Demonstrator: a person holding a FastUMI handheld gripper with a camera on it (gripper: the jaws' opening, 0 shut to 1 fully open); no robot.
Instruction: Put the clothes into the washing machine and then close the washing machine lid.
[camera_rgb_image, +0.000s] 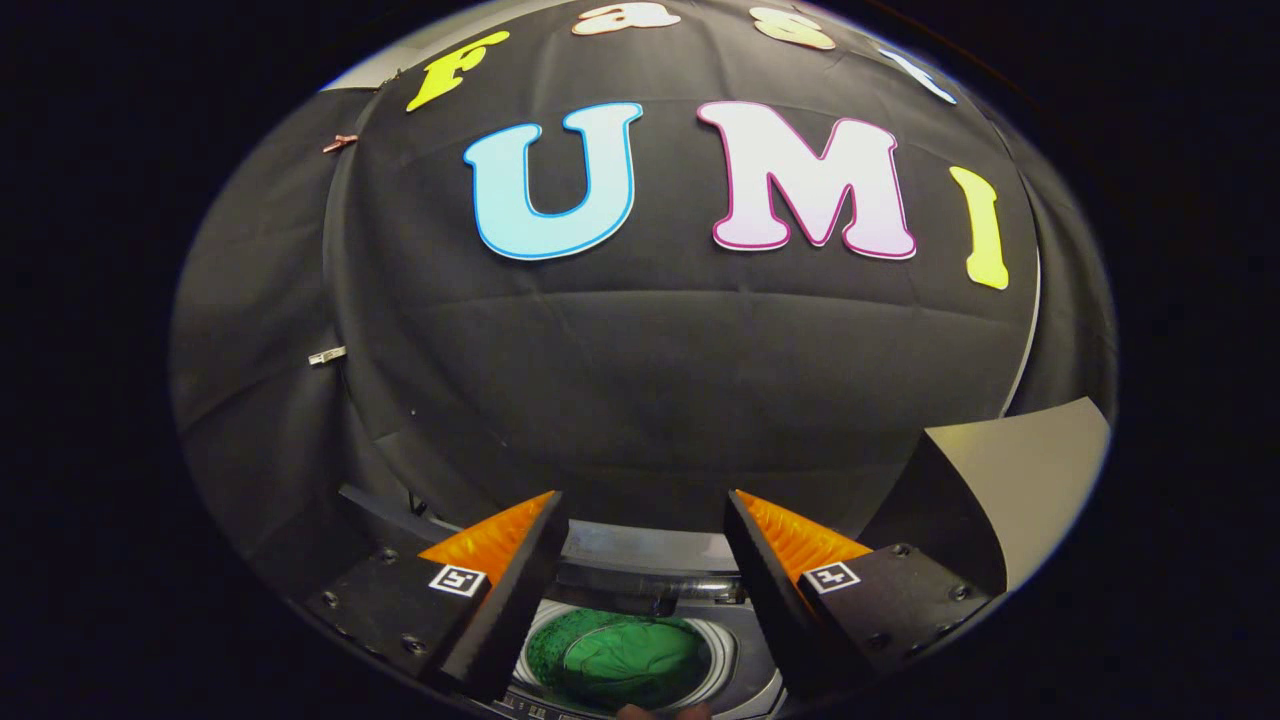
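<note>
- The gripper (645, 515) is held above the washer (640, 590), its camera aimed at the black cloth wall (650, 370) of the booth.
- Its jaws stand wide apart with nothing between them; neither finger touches anything.
- Low between the two fingers, the washer's round drum opening shows, ringed by a pale rim.
- A green cloth (625, 660) lies bunched inside that drum, below the fingers and well apart from their tips.
- Judging by this, the first part of the task looks done: the clothes sit in the machine and the gripper carries none.
- Whether more clothes wait outside the washer cannot be told from this view.
- A grey band (650, 548) runs across just beyond the drum, between the fingertips; it may be the raised lid or the back of the machine's top, and which one cannot be told.
- The drum is open to view from above, so the lid seems not yet closed.
- What is left, then, is most likely the closing of the lid.
- For that the gripper would need to reach the lid's edge, which lies ahead of and below the fingertips.
- A grey panel (1030, 470) stands off to the right of the right finger, apart from it.
</note>
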